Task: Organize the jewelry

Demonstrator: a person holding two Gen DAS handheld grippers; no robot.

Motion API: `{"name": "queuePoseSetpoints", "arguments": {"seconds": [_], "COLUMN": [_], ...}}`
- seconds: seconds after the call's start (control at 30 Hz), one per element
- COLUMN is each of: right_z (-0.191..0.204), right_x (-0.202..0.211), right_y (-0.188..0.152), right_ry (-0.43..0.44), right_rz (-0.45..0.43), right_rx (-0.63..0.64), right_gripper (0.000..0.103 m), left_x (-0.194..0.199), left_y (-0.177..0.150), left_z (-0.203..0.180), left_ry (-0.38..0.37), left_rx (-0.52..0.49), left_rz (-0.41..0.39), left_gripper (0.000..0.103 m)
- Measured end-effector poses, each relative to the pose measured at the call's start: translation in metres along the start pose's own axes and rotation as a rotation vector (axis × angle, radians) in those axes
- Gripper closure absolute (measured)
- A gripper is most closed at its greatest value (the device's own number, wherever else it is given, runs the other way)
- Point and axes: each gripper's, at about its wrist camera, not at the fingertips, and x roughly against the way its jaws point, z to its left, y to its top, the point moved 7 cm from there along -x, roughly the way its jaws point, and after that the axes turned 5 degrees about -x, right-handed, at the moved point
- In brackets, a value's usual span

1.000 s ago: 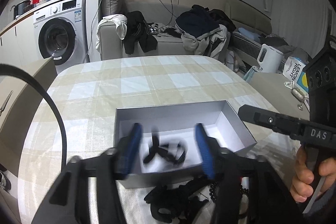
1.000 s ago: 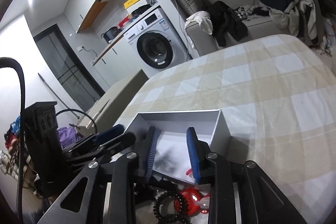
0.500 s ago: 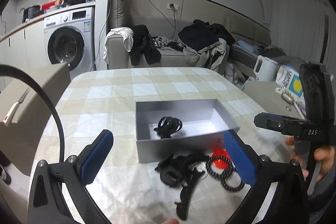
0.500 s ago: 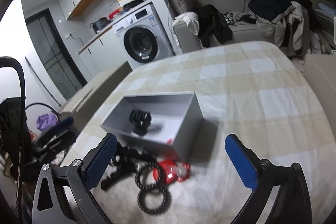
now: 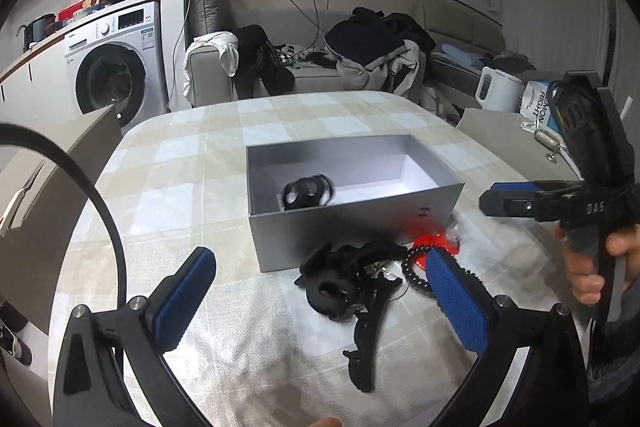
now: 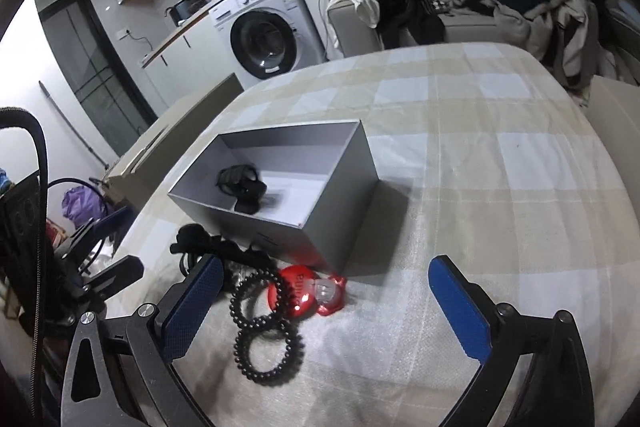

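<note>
Both the left claw (image 5: 316, 291) and right claw (image 6: 326, 303) gape wide, empty. The bead bracelets (image 6: 264, 331) lie on the worktop (image 6: 480, 187) before the box (image 6: 320, 211); light, floppy, likely slippery, best pinched across the strand.

Washing machine (image 5: 114, 67): standing far ahead, left of the tongs.
Sofa (image 5: 304, 75): sitting straight ahead beyond the table, carrying heaped dark clothes (image 5: 376, 39).
Kettle (image 5: 498, 93): standing ahead to the right.
Checked tablecloth (image 6: 480, 147): lying under the tongs.
</note>
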Motion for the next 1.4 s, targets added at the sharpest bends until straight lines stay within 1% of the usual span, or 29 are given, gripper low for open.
{"name": "queuePoseSetpoints", "arguments": {"seconds": [0.13, 0.2, 0.23, 0.27, 0.33, 0.37, 0.43, 0.47, 0.5, 0.53, 0.6, 0.63, 0.77, 0.83, 1.07, 1.2, 1.37, 1.4], "right_z": [-0.008, -0.008, -0.008, -0.007, -0.002, -0.001, 0.002, 0.004, 0.005, 0.006, 0.008, 0.008, 0.010, 0.011, 0.009, 0.008, 0.008, 0.008], "right_x": [-0.004, -0.005, -0.005, -0.005, -0.008, -0.009, -0.012, -0.013, -0.014, -0.015, -0.017, -0.019, -0.024, -0.025, -0.024, -0.025, -0.028, -0.029], "right_y": [-0.006, -0.007, -0.008, -0.009, -0.013, -0.013, -0.016, -0.017, -0.018, -0.019, -0.022, -0.023, -0.026, -0.026, -0.025, -0.023, -0.025, -0.026], "right_ry": [-0.018, -0.017, -0.014, -0.011, -0.007, -0.009, -0.001, 0.005, 0.006, 0.004, -0.004, -0.002, -0.012, -0.021, -0.022, -0.018, -0.013, -0.011], "right_rz": [0.031, 0.038, 0.041, 0.043, 0.061, 0.066, 0.074, 0.078, 0.080, 0.084, 0.091, 0.095, 0.106, 0.107, 0.101, 0.094, 0.101, 0.104], "right_rx": [0.004, 0.000, 0.000, 0.004, 0.039, 0.047, 0.064, 0.066, 0.069, 0.073, 0.082, 0.084, 0.094, 0.096, 0.084, 0.073, 0.067, 0.067], "right_gripper": [0.001, 0.007, 0.009, 0.011, 0.021, 0.023, 0.035, 0.038, 0.043, 0.047, 0.049, 0.053, 0.058, 0.064, 0.065, 0.067, 0.074, 0.078], "left_x": [-0.005, -0.006, -0.007, -0.007, -0.009, -0.009, -0.010, -0.011, -0.011, -0.012, -0.011, -0.011, -0.012, -0.012, -0.014, -0.015, -0.017, -0.017], "left_y": [-0.007, -0.010, -0.011, -0.013, -0.014, -0.016, -0.018, -0.019, -0.020, -0.020, -0.020, -0.020, -0.020, -0.019, -0.018, -0.018, -0.019, -0.019], "left_z": [0.004, 0.005, 0.006, 0.006, 0.007, 0.007, 0.007, 0.007, 0.006, 0.005, 0.005, 0.006, 0.008, 0.008, 0.009, 0.010, 0.014, 0.014], "left_ry": [-0.017, -0.039, -0.045, -0.040, -0.032, -0.029, -0.027, -0.028, -0.031, -0.032, -0.030, -0.033, -0.033, -0.033, -0.035, -0.035, -0.034, -0.032], "left_rx": [0.033, 0.057, 0.062, 0.064, 0.063, 0.063, 0.068, 0.071, 0.071, 0.070, 0.069, 0.070, 0.077, 0.079, 0.079, 0.082, 0.099, 0.103], "left_rz": [0.035, 0.046, 0.049, 0.053, 0.058, 0.061, 0.068, 0.071, 0.078, 0.083, 0.083, 0.081, 0.088, 0.088, 0.092, 0.094, 0.103, 0.107], "left_gripper": [0.001, 0.001, 0.001, 0.001, 0.001, 0.001, 0.001, 0.001, 0.001, 0.001, 0.001, 0.001, 0.001, 0.001, 0.001, 0.001, 0.001, 0.001]}}
